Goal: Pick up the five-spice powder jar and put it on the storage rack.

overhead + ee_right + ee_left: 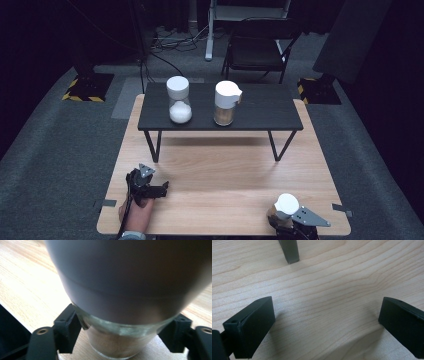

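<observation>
Item: glass jar with a white lid [286,204] and brownish contents, standing at the near right corner of the bench [225,190]; in the right gripper view the jar [117,340] sat between the two black jaws, which were clamped on its glass body just below the lid; right gripper [282,220] thus judged to have the grasp made, the jar not yet visibly lifted off the wood.

Left gripper [159,190]: at the near left of the bench, jaws wide apart over bare wood, holding nothing; a hand [137,212] behind it.

Further out: a low black shelf [220,120] across the far half of the bench, carrying a white-lidded jar of white powder [179,100] and, just beside it, a white-lidded jar with a spout [226,103]; free room to their right.

Progress, as judged: pick-up secured; carrying and setting down, likely on the shelf beside the other two, all left to do.
</observation>
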`<state>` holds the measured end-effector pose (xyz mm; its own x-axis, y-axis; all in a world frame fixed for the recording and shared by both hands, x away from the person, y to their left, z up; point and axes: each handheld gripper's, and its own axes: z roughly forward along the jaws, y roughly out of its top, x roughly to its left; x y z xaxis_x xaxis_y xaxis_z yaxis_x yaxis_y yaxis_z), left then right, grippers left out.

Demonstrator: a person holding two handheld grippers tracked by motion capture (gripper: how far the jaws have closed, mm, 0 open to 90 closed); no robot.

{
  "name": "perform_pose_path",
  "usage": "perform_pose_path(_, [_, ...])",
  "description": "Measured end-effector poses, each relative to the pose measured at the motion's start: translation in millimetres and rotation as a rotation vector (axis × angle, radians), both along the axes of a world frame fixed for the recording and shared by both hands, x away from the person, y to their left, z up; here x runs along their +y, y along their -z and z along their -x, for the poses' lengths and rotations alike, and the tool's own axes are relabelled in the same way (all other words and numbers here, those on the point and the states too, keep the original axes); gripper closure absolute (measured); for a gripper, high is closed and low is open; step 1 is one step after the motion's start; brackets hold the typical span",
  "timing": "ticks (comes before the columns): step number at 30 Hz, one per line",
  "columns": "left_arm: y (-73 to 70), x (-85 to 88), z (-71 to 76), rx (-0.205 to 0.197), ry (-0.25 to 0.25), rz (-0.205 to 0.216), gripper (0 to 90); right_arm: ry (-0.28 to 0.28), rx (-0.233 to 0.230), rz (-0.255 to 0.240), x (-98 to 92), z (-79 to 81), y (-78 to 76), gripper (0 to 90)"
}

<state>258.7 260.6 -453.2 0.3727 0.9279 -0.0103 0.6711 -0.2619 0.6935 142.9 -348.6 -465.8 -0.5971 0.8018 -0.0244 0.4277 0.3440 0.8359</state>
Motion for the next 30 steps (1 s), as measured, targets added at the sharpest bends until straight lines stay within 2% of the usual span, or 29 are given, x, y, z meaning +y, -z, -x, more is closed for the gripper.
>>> perform_pose_path(19, [-0.1, 0.2, -0.1, 0.001, 0.000, 0.000, 0.3, -0.022, 0.001, 0.001, 0.0, -2.9, -0.8, 30.4])
perform_pose_path(30, [-0.1, 0.2, -0.1, 0.001, 0.001, 0.000, 0.3, -0.028, 0.022, 0.007, 3.4, -9.7, -9.8, 30.4])
